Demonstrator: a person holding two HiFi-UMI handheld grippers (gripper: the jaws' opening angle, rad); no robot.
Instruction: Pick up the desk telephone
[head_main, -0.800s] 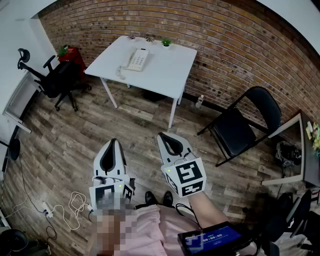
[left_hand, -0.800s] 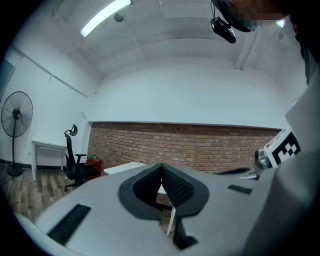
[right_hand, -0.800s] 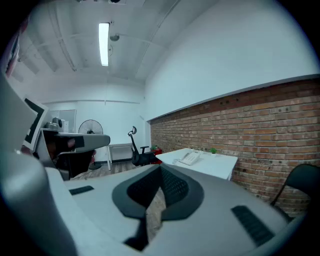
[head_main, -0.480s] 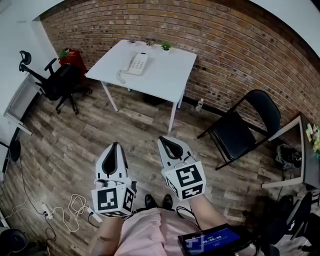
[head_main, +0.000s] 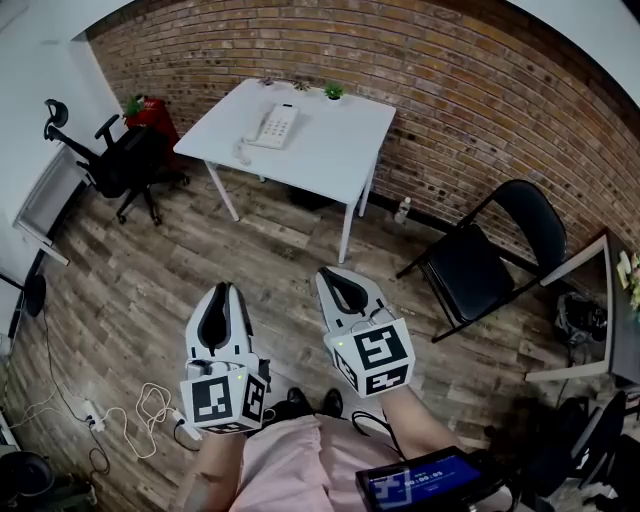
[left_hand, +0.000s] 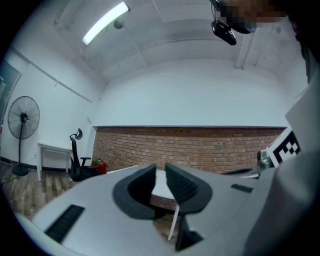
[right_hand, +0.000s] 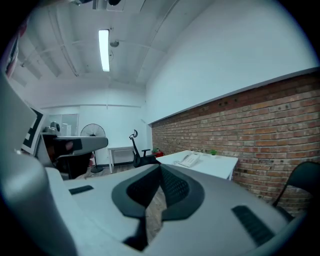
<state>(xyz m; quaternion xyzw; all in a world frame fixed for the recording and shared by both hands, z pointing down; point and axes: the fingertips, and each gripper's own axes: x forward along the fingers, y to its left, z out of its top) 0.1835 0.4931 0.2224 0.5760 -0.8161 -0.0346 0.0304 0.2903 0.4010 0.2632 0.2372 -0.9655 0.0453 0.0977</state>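
The white desk telephone (head_main: 273, 127) lies on the left half of a white table (head_main: 340, 150) against the brick wall, far ahead of me. Both grippers hang over the wooden floor, well short of the table. My left gripper (head_main: 225, 290) is shut with nothing between its jaws, and so is my right gripper (head_main: 335, 275). In the right gripper view the telephone (right_hand: 189, 160) shows small on the table (right_hand: 217, 166) beyond the shut jaws (right_hand: 160, 169). The left gripper view shows its jaws (left_hand: 160, 169) together, with the table's edge behind them; the telephone is hidden there.
A black office chair (head_main: 115, 160) stands left of the table, a black folding chair (head_main: 480, 260) to its right. Small plants (head_main: 333, 92) line the table's back edge. A bottle (head_main: 402, 208) stands by the wall. Cables (head_main: 150, 410) lie on the floor at lower left.
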